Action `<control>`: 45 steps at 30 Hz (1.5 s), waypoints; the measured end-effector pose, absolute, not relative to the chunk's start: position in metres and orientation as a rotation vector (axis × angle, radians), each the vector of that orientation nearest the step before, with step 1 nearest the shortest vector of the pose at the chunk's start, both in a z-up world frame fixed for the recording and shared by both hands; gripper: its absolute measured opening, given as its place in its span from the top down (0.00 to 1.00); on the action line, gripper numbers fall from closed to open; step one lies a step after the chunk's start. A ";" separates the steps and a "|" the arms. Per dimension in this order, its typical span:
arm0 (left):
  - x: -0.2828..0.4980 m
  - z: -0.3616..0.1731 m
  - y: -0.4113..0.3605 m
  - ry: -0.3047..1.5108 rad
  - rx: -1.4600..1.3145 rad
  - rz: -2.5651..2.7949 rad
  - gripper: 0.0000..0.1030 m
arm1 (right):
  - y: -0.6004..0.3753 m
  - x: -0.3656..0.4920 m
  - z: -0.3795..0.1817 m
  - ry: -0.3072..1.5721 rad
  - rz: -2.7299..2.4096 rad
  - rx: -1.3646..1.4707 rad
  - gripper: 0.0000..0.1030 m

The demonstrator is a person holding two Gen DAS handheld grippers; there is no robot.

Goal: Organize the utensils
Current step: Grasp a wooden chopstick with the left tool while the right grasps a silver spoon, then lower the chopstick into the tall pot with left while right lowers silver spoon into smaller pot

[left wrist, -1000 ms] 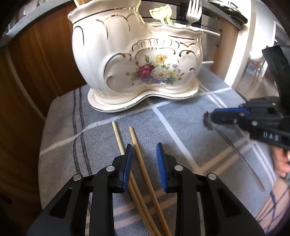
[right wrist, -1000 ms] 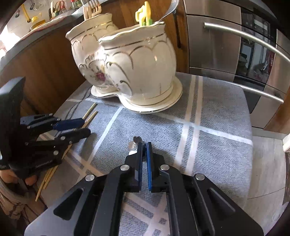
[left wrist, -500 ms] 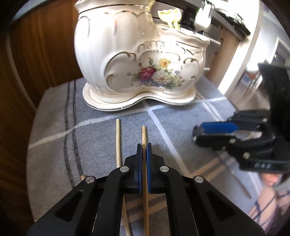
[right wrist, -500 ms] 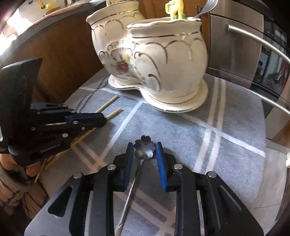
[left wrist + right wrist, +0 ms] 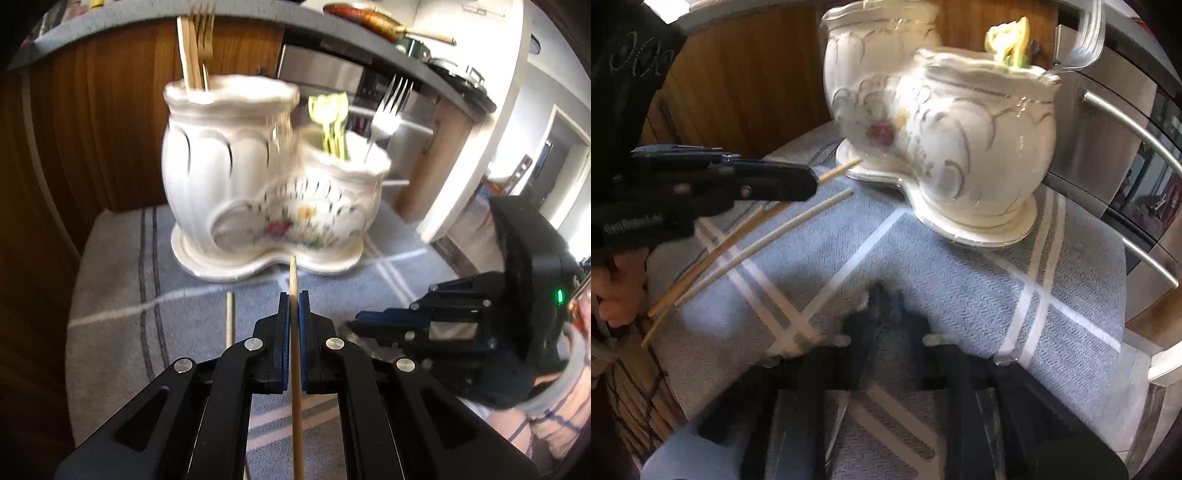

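Observation:
My left gripper (image 5: 294, 295) is shut on a wooden chopstick (image 5: 294, 280) and holds it lifted, its tip toward the white floral utensil holder (image 5: 266, 192). A second chopstick (image 5: 229, 317) lies on the cloth to its left. The holder has wooden utensils in its tall part and a yellow utensil and a metal fork (image 5: 388, 114) in its low part. My right gripper (image 5: 886, 295) is badly blurred low over the grey cloth; a metal spoon (image 5: 862, 301) shows faintly at its tips. The left gripper (image 5: 809, 181) also shows in the right wrist view with the chopstick (image 5: 842, 170) sticking out.
A grey checked cloth (image 5: 960, 280) covers the small table. Wooden cabinet panels (image 5: 110, 110) stand behind the holder. A steel appliance with bar handles (image 5: 1126, 122) is at the right. The table edge drops off at the right (image 5: 1137, 350).
My left gripper closed on one chopstick and lifted it off the cloth. My right gripper opened around the spoon's head half a second ago and is now moving fast and blurred.

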State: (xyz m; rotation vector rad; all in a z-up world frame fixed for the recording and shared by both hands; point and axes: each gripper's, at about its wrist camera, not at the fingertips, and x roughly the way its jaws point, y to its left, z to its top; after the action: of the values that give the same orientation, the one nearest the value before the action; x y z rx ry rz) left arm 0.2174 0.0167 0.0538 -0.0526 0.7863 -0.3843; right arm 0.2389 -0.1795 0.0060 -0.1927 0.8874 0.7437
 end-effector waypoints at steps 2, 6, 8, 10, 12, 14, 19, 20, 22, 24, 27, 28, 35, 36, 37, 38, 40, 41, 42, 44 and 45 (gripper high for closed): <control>0.216 0.064 0.021 0.766 -0.060 -0.386 0.96 | -0.183 0.240 0.013 0.875 0.748 -0.178 0.98; 0.216 0.081 0.021 0.729 -0.063 -0.382 0.96 | -0.191 0.242 0.019 0.888 0.767 -0.146 0.98; 0.217 0.087 0.024 0.712 -0.069 -0.376 0.96 | -0.196 0.243 0.023 0.886 0.773 -0.113 0.98; 0.217 0.095 0.026 0.695 -0.083 -0.379 0.96 | -0.202 0.243 0.031 0.865 0.768 -0.095 0.98; 0.217 0.104 0.027 0.673 -0.080 -0.373 0.96 | -0.205 0.245 0.042 0.833 0.758 -0.094 0.98; 0.216 0.110 0.027 0.655 -0.082 -0.369 0.96 | -0.209 0.241 0.057 0.774 0.733 -0.121 0.98; 0.214 0.134 0.031 0.577 -0.093 -0.359 0.96 | -0.219 0.231 0.096 0.623 0.671 -0.176 0.99; 0.214 0.139 0.032 0.565 -0.095 -0.359 0.96 | -0.219 0.230 0.103 0.594 0.656 -0.185 0.99; 0.214 0.151 0.032 0.535 -0.098 -0.353 0.96 | -0.221 0.230 0.115 0.548 0.633 -0.194 0.99; 0.217 0.163 0.033 0.508 -0.098 -0.349 0.96 | -0.225 0.232 0.128 0.511 0.614 -0.192 0.99; 0.223 0.178 0.034 0.471 -0.090 -0.321 0.96 | -0.226 0.237 0.141 0.481 0.604 -0.194 0.99; 0.225 0.182 0.035 0.464 -0.094 -0.318 0.96 | -0.226 0.235 0.146 0.474 0.602 -0.195 0.99; 0.245 0.206 0.040 0.418 -0.096 -0.314 0.96 | -0.219 0.246 0.168 0.422 0.592 -0.216 0.99; 0.250 0.213 0.040 0.400 -0.103 -0.315 0.96 | -0.219 0.248 0.172 0.414 0.590 -0.219 0.99; 0.254 0.217 0.040 0.388 -0.101 -0.314 0.96 | -0.216 0.252 0.178 0.403 0.586 -0.224 0.99; 0.258 0.221 0.039 0.376 -0.100 -0.311 0.96 | -0.215 0.255 0.182 0.395 0.581 -0.230 0.99; 0.267 0.230 0.038 0.350 -0.100 -0.312 0.96 | -0.211 0.263 0.191 0.373 0.570 -0.249 0.99; 0.272 0.234 0.038 0.342 -0.099 -0.310 0.96 | -0.209 0.267 0.195 0.366 0.567 -0.256 0.99; 0.280 0.238 0.037 0.330 -0.102 -0.313 0.96 | -0.208 0.270 0.198 0.360 0.562 -0.261 0.99; 0.289 0.243 0.036 0.320 -0.107 -0.311 0.96 | -0.206 0.279 0.206 0.347 0.555 -0.268 0.99; 0.299 0.245 0.036 0.317 -0.116 -0.316 0.96 | -0.206 0.283 0.208 0.345 0.554 -0.265 0.99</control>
State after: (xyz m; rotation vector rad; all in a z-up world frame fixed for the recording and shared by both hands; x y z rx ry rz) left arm 0.2986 0.0358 0.2452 -0.1163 0.3173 -0.3158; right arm 0.2833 -0.2063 0.2081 -0.2645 0.3448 0.5544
